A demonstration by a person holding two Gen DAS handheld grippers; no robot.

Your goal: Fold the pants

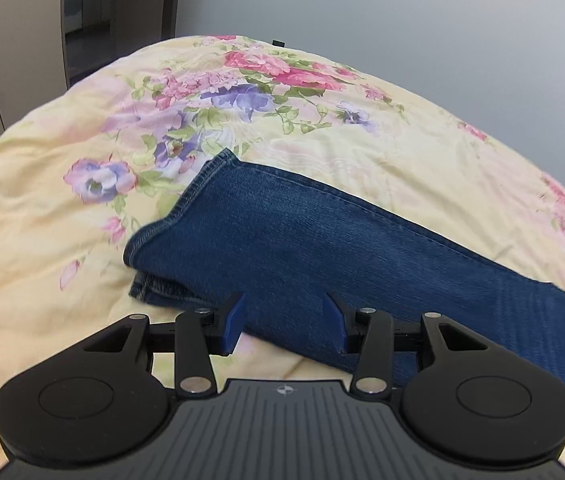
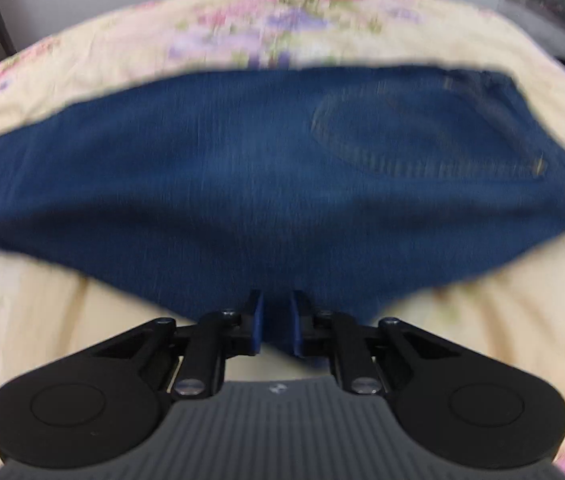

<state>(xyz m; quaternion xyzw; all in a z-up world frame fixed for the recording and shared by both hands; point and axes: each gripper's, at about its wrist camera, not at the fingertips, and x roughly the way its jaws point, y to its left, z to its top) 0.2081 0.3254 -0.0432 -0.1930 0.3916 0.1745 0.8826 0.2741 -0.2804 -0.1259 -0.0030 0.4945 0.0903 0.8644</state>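
The left gripper (image 1: 284,322) is apart above the jeans (image 1: 322,240). The right gripper (image 2: 276,322) pinches the jeans' near edge.

The pants (image 1: 322,248) lie on the bedspread (image 1: 62,220), stretched from left to right, one leg stacked on the other. Their hems are at the left end, the pocket (image 2: 422,136) toward the right. The left gripper (image 1: 284,322) hangs over the near edge of the legs. The right gripper (image 2: 276,322) is at the near edge further right, with cloth between its fingers.
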